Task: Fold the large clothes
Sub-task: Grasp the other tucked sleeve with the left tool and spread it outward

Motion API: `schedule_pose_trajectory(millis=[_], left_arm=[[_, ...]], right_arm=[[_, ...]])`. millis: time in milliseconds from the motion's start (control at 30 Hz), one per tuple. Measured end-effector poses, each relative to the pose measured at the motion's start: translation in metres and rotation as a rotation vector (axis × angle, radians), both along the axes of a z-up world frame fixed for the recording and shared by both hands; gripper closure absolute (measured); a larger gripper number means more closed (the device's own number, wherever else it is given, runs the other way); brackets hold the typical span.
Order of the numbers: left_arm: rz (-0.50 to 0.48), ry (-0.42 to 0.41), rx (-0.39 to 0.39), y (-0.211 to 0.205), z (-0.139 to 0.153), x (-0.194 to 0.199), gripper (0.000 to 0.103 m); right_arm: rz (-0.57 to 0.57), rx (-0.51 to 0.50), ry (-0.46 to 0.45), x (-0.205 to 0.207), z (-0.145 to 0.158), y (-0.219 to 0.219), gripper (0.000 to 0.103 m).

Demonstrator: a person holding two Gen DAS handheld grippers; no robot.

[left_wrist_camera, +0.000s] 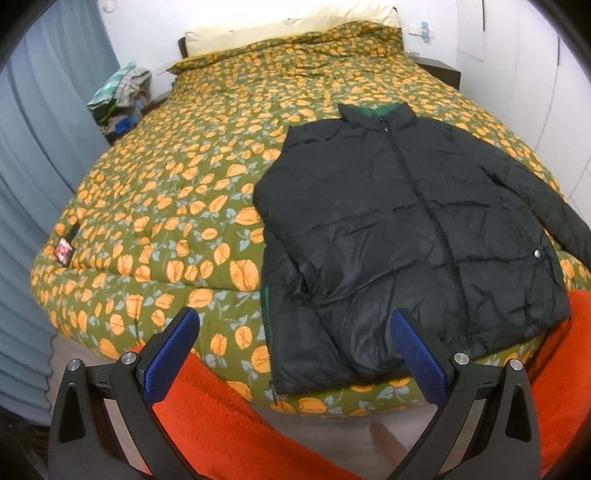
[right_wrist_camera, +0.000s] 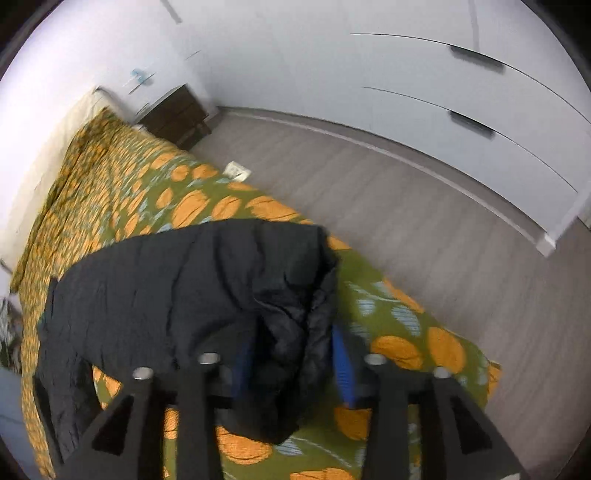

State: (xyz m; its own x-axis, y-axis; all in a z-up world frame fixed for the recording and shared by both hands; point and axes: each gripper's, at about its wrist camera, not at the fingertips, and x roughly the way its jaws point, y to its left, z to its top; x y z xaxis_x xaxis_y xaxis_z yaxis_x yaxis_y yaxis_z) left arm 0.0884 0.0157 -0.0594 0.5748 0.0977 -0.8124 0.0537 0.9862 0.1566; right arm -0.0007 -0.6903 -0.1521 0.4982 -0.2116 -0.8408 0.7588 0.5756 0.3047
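A black puffer jacket lies zipped and face up on the flowered bedspread, collar toward the pillows. Its left sleeve is folded in over the body. Its right sleeve stretches off to the right. My left gripper stands open over the bed's near edge, just short of the jacket's hem, with nothing between its blue pads. In the blurred right wrist view, the bunched end of the right sleeve lies between the parted blue pads of my right gripper; they do not pinch it.
Cream pillows lie at the headboard. A heap of clothes sits by the blue curtain. Red fleecy cloth is close under the left gripper. A dark nightstand, grey floor and white wardrobe flank the bed's right side.
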Motion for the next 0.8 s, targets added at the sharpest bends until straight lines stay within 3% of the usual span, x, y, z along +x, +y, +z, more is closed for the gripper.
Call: schedule_pose_trajectory(millis=[133, 233, 367, 500, 567, 733, 800], left_arm=[[-0.06, -0.004, -0.008, -0.003, -0.004, 0.001, 0.0], [-0.217, 0.022, -0.028, -0.014, -0.011, 0.001, 0.0], [-0.465, 0.06, 0.021, -0.042, -0.026, -0.01, 0.0], [-0.675, 0.033, 0.144, -0.086, -0.053, -0.024, 0.0], [-0.701, 0.048, 0.175, -0.097, -0.069, -0.015, 0.0], [-0.659, 0.163, 0.11, -0.103, -0.111, 0.029, 0.002], [-0.66, 0.198, 0.06, -0.102, -0.119, 0.039, 0.022]], right_arm=[[-0.053, -0.007, 0.01, -0.015, 0.004, -0.006, 0.052], [-0.039, -0.031, 0.005, -0.023, 0.022, 0.004, 0.052], [0.094, -0.106, -0.043, -0.023, 0.06, 0.046, 0.052], [0.28, -0.174, -0.096, -0.01, 0.101, 0.106, 0.052], [0.367, -0.204, -0.117, -0.001, 0.117, 0.137, 0.052], [0.576, -0.25, -0.185, 0.019, 0.143, 0.217, 0.052], [0.638, -0.25, -0.198, 0.02, 0.146, 0.244, 0.052]])
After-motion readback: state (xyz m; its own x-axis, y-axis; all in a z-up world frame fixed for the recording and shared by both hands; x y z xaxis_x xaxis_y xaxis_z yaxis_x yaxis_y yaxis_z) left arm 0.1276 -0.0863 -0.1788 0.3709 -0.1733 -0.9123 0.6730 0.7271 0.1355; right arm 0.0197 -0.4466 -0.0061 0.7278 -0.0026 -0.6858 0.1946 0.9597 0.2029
